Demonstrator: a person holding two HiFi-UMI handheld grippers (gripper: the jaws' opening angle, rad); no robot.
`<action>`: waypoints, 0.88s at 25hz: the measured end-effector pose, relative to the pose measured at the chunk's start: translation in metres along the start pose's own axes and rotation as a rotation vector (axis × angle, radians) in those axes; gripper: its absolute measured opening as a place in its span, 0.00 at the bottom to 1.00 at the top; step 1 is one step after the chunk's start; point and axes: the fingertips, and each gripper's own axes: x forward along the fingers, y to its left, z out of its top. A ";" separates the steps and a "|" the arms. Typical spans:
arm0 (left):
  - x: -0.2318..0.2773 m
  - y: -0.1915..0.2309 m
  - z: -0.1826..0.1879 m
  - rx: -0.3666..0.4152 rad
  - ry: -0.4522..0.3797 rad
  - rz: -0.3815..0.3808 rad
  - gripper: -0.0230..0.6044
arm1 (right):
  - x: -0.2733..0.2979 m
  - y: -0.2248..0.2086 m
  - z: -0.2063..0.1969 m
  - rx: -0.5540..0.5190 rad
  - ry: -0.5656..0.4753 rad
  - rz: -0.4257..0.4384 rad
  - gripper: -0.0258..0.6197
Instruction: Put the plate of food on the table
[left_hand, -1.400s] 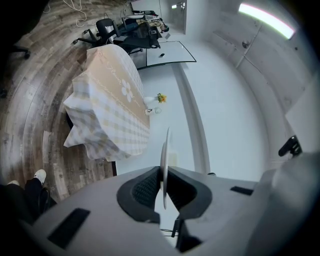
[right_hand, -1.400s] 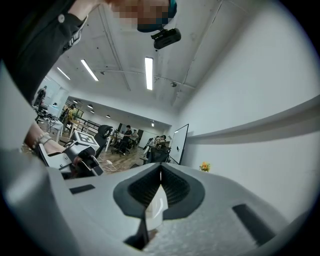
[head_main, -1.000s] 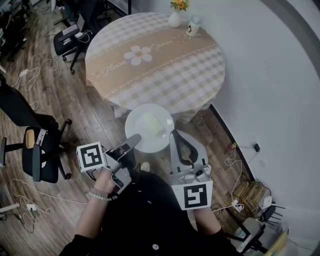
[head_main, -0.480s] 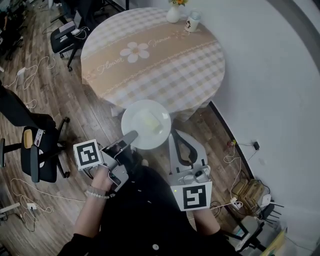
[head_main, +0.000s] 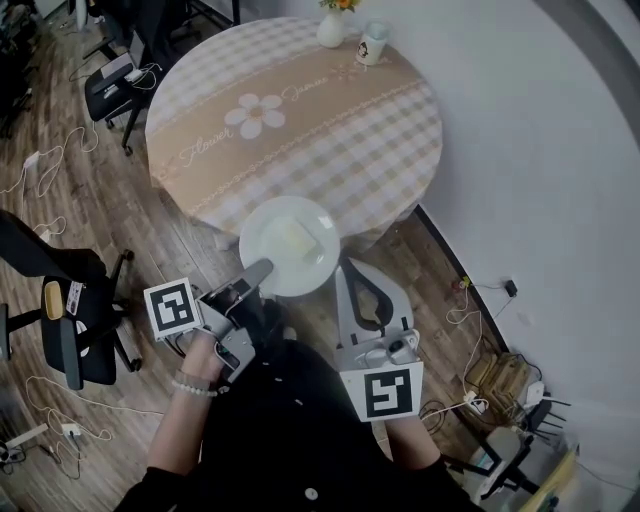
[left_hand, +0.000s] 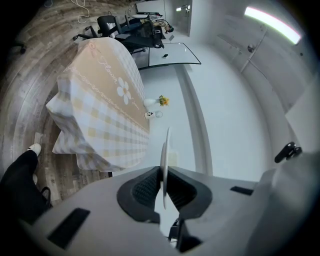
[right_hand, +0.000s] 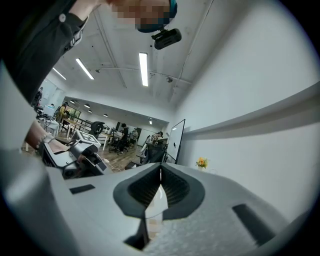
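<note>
Head view, plate (head_main: 290, 258): white and round, held in the air between the two grippers, at the 6 o'clock edge of the table (head_main: 300, 130). It lies mostly over the wooden floor (head_main: 120, 215).
Food (head_main: 297, 238): a pale piece resting near the plate's centre.
Table: round, under a checked cloth (head_main: 370, 150) with a daisy print. A vase (head_main: 331, 28) and a cup (head_main: 372, 42) stand at its 12 to 1 o'clock rim, and the near half is bare cloth.
Left gripper (head_main: 260, 270): at the plate's 7 o'clock rim. In the left gripper view the plate shows edge-on, with the pads almost together and clamped on the thin rim.
Right gripper (head_main: 345, 266): at the plate's 4 o'clock rim. In the right gripper view its pads likewise pinch the rim.
Done, as judged: the plate is gripped on both sides and brought up to the table's near edge.
Left, as judged: carry the plate over the cloth, lower it level, then release both grips.
</note>
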 end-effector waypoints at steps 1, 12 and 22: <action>0.004 0.000 0.005 0.003 0.004 -0.001 0.06 | 0.006 -0.002 -0.001 0.000 0.003 -0.002 0.04; 0.058 -0.004 0.075 -0.003 0.039 0.008 0.06 | 0.085 -0.042 -0.006 0.000 0.019 -0.016 0.04; 0.075 -0.001 0.128 0.001 0.067 -0.005 0.06 | 0.136 -0.048 -0.007 -0.007 0.041 -0.049 0.04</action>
